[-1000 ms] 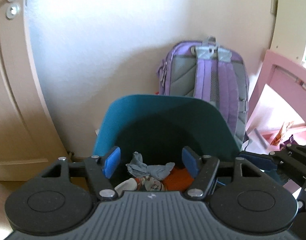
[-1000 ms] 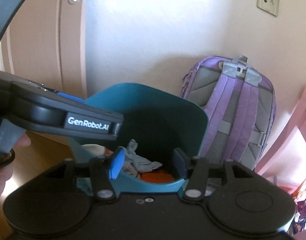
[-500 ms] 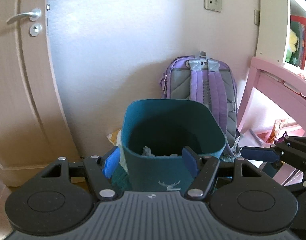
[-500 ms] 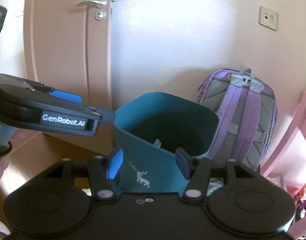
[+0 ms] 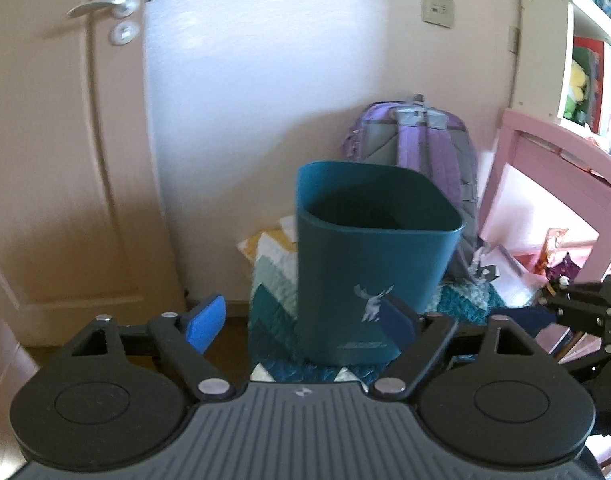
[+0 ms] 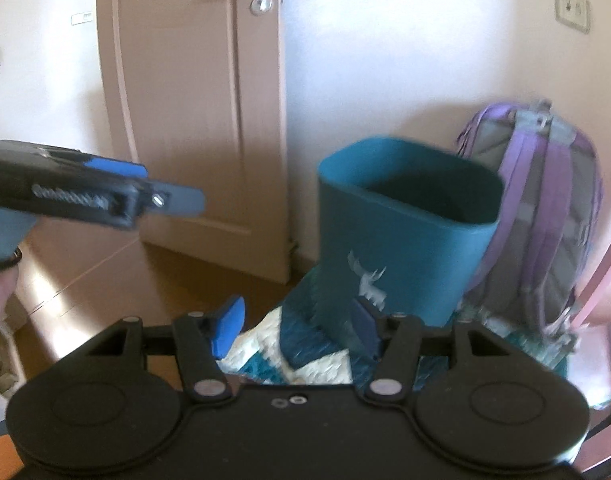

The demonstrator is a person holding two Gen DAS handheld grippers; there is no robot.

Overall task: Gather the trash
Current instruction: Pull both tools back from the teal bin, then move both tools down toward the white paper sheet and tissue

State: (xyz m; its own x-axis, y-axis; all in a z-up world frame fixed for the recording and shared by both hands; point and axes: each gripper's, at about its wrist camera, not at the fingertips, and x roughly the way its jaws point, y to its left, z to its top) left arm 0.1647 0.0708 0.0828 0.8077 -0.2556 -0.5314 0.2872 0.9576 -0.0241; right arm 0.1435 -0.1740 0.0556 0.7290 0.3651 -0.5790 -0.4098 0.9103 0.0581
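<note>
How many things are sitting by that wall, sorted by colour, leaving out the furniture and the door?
Teal: 1, the bin
Purple: 1, the backpack
Teal, white and yellow: 1, the zigzag blanket under the bin
Total: 3
Both grippers, left and right, are open and empty.

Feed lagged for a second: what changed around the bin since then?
Both grippers, left and right, pulled back and up from over the teal bin; its trash is out of sight now. Both are open and empty, as before. Bin and purple backpack stayed put.
</note>
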